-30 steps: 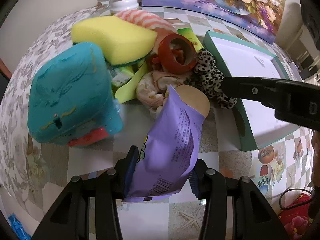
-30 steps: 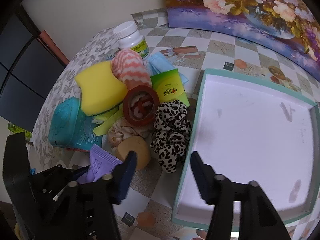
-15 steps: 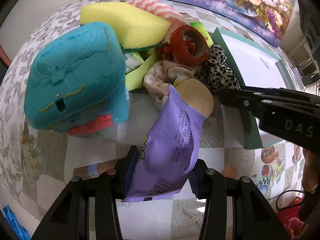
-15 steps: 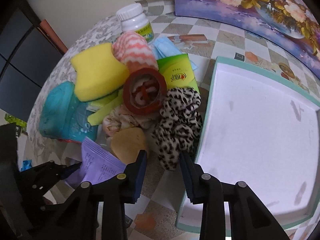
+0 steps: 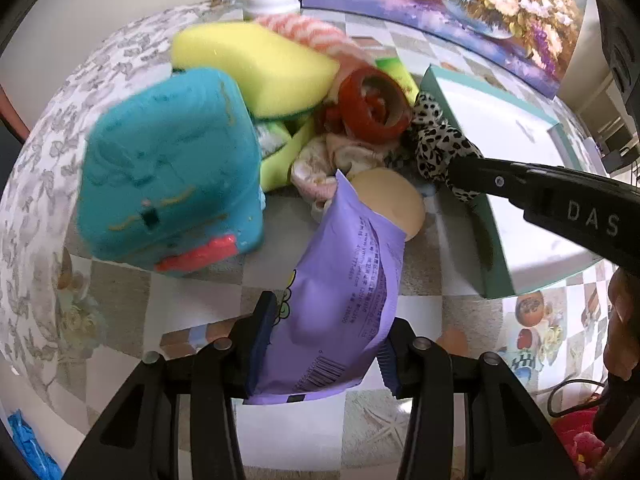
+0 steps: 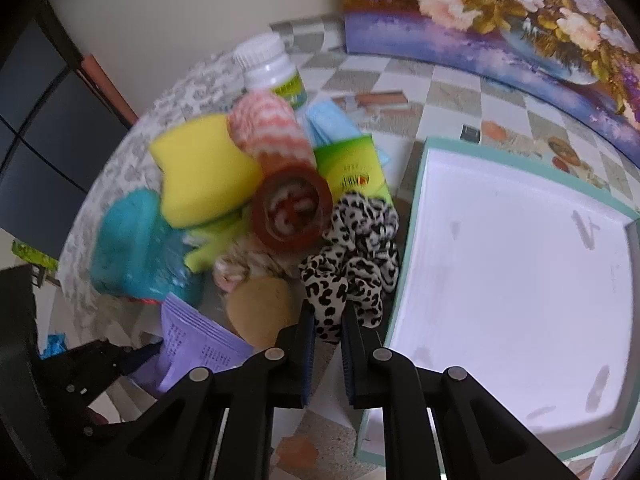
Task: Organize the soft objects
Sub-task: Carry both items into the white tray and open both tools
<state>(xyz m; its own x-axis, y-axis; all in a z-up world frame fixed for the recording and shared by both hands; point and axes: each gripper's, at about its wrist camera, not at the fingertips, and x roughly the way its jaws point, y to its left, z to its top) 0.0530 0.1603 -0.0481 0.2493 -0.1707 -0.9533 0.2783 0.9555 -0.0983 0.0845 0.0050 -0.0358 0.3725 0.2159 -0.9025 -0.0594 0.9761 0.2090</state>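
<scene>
Pouch (image 5: 344, 280), purple, light, crinkly, slick film; pinched low near barcode end between left claw (image 5: 324, 344) fingers, upper end leaning on tan sponge (image 5: 394, 200). Likely to slip if squeezed loosely; grip across flat width best. Teal toy (image 5: 168, 184) just left of pouch, yellow sponge (image 5: 256, 64) behind it. Scrunchie (image 6: 352, 248), leopard print, soft, springy, nothing fragile; its lower fold sits between right claw (image 6: 326, 356) fingers, gap narrow, closed on fabric. Tray (image 6: 416, 216), white inside, just right of scrunchie, bare.
</scene>
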